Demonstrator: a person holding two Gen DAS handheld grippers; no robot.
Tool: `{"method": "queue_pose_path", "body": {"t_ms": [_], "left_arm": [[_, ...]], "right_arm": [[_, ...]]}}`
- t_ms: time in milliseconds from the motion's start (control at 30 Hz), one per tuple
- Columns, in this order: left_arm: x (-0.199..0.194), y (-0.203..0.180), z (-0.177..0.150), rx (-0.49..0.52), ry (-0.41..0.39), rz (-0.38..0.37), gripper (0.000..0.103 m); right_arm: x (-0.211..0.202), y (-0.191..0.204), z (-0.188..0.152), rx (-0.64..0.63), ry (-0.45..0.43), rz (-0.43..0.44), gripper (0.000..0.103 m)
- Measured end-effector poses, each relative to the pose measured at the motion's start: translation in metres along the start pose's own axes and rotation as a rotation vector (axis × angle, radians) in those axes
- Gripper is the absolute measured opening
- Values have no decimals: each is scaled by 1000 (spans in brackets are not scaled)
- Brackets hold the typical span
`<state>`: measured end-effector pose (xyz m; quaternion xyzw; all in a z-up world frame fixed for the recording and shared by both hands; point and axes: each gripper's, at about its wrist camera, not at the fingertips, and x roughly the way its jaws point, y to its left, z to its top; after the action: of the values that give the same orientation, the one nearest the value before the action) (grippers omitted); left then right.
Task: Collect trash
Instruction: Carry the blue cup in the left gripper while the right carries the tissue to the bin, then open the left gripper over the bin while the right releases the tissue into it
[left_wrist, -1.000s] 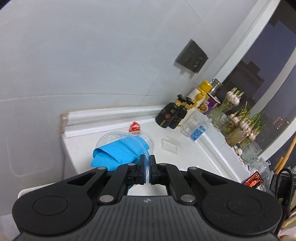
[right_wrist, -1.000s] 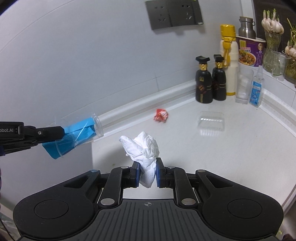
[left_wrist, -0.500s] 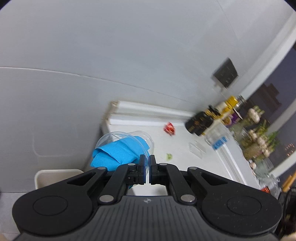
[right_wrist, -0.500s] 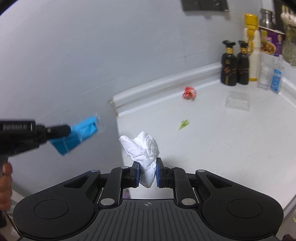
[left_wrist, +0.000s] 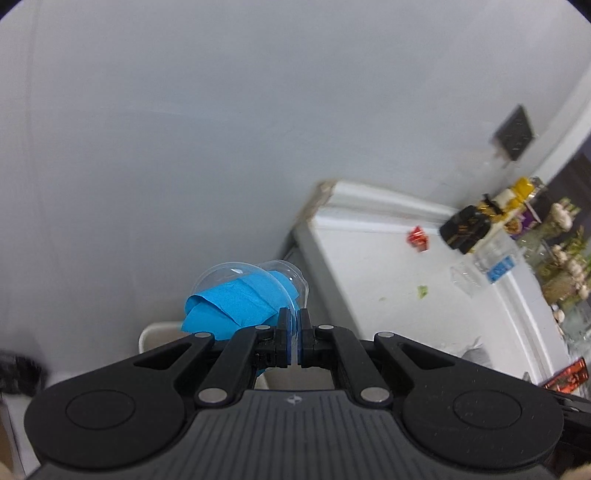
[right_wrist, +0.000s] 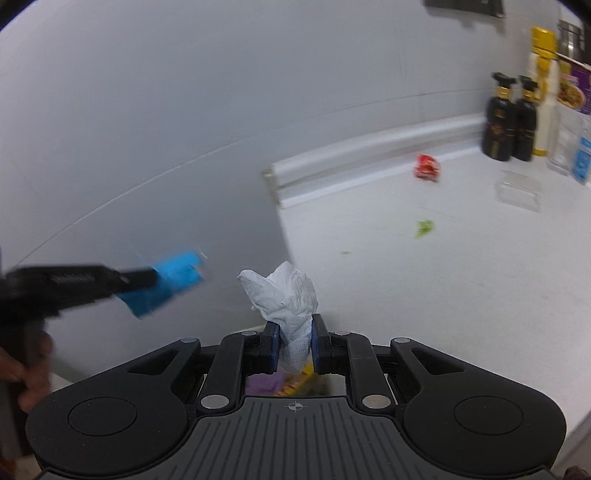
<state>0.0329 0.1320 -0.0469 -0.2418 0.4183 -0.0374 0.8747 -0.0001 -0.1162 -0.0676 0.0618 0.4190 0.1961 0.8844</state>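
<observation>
The clear plastic cup (left_wrist: 255, 284) with blue paper (left_wrist: 236, 306) stuffed inside is pinched at its rim by the closed left hand-held gripper (left_wrist: 294, 338); its long axis points away from the jaws, toward the wall. Just below and to the near left of it a pale bin rim (left_wrist: 155, 332) shows, so I judge the coming move as a short lowering over that bin. The right hand-held gripper (right_wrist: 293, 345) is clamped on one crumpled white tissue (right_wrist: 286, 295), and trash colours show directly under it, so it seems equally close to the bin. On the counter (right_wrist: 443, 314) to the far right remain one red wrapper (right_wrist: 427, 167), one clear plastic box (right_wrist: 519, 189) and two green scraps (right_wrist: 424, 228).
</observation>
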Motion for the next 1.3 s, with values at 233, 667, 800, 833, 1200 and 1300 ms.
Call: {"method": "queue_pose_path", "body": {"t_ms": [233, 667, 800, 833, 1200, 1300], "left_arm": [[22, 24, -14, -34, 59, 44, 2], [140, 92, -66, -71, 140, 63, 2], [164, 118, -72, -143, 182, 57, 2], [171, 120, -73, -131, 196, 65, 2], [213, 124, -74, 17, 277, 69, 3], [214, 124, -71, 50, 286, 83, 4]], "right_arm": [[40, 38, -25, -101, 95, 37, 15], [194, 32, -75, 9, 106, -10, 16], [233, 17, -85, -13, 153, -60, 15], [243, 12, -87, -2, 166, -68, 15], [311, 5, -113, -44, 219, -143, 17], [320, 2, -116, -25, 235, -139, 18]]}}
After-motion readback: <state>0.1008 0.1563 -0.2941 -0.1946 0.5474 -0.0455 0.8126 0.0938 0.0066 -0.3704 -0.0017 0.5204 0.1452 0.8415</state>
